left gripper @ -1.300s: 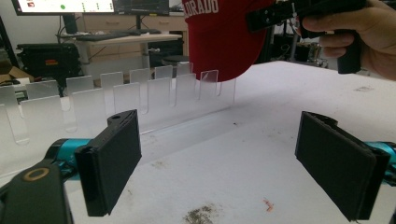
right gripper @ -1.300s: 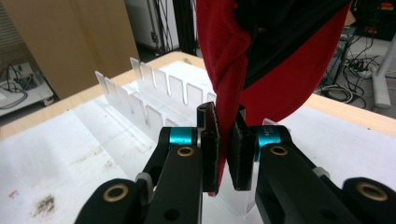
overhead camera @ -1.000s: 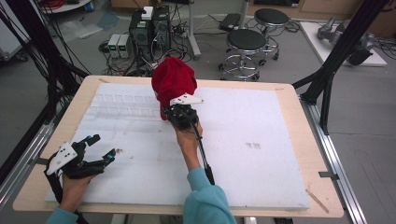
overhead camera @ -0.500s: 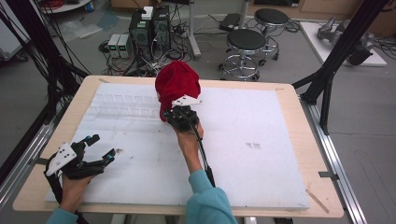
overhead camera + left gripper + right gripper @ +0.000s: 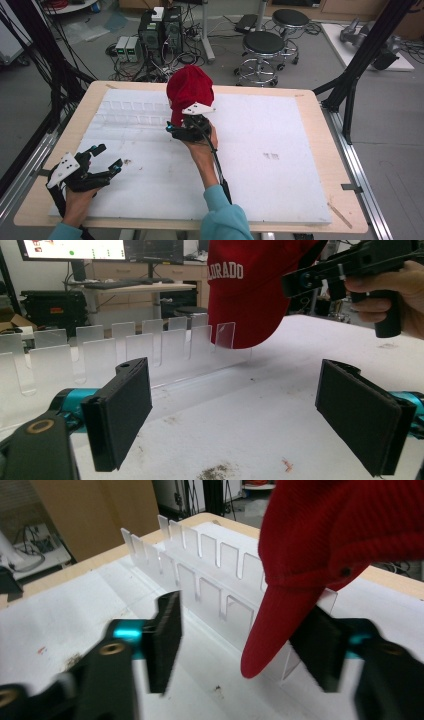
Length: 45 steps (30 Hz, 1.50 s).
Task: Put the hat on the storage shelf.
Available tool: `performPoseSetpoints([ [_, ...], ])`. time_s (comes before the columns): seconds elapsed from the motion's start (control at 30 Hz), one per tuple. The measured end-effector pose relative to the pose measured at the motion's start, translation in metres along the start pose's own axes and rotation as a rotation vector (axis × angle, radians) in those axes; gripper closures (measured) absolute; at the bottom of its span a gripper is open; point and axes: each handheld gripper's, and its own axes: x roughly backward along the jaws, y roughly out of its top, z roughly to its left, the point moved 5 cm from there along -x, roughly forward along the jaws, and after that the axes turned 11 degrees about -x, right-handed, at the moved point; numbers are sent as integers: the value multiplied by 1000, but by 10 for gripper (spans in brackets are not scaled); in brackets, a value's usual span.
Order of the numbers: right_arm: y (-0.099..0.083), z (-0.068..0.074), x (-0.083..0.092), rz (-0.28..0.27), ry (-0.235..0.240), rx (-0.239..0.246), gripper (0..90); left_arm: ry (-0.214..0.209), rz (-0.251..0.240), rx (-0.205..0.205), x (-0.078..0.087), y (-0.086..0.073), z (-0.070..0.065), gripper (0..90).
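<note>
A red cap [image 5: 189,90] with white lettering [image 5: 225,271] hangs on the right end of a clear slotted acrylic rack [image 5: 130,112]. My right gripper [image 5: 182,125] is just behind the cap at the table's middle. Its jaws have just been opening and now stand apart. The cap's brim [image 5: 272,630] hangs between them, close to the right pad [image 5: 315,642], and neither pad presses on it. My left gripper [image 5: 109,157] rests low at the table's front left, open and empty, pointing at the rack [image 5: 150,345].
A white foam board [image 5: 280,150] covers the wooden table [image 5: 320,130]. Black frame posts [image 5: 360,65] rise at both sides. Stools [image 5: 262,47] and computer boxes [image 5: 160,30] stand on the floor beyond the far edge.
The right gripper's jaws have opened and let go of the cap's brim. The cap stays perched on the rack. The left gripper has not moved.
</note>
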Motion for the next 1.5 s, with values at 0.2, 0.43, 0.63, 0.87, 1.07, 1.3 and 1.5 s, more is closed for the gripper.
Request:
performPoseSetpoints([
  [0.2,-5,0,24,9,-14,-23,243,-4,-4,-6,0,0,-1,151],
  [0.43,-7,-11,68,22,-11,-66,165,-7,-3,-12,0,0,-2,151],
  [0.63,-18,-24,107,-35,-37,-35,158,-7,-4,-17,0,0,-2,151],
  [0.87,-39,-37,145,-35,-63,9,140,-6,-3,-14,0,0,-2,151],
  [1.07,-71,-55,176,-61,-99,49,132,-6,-2,-20,0,0,-2,151],
  [1.3,-113,-83,203,-154,-173,65,121,-10,-1,-28,0,0,-3,151],
  [1.5,-131,-95,217,-253,-184,36,117,-10,-3,-25,0,0,-3,151],
])
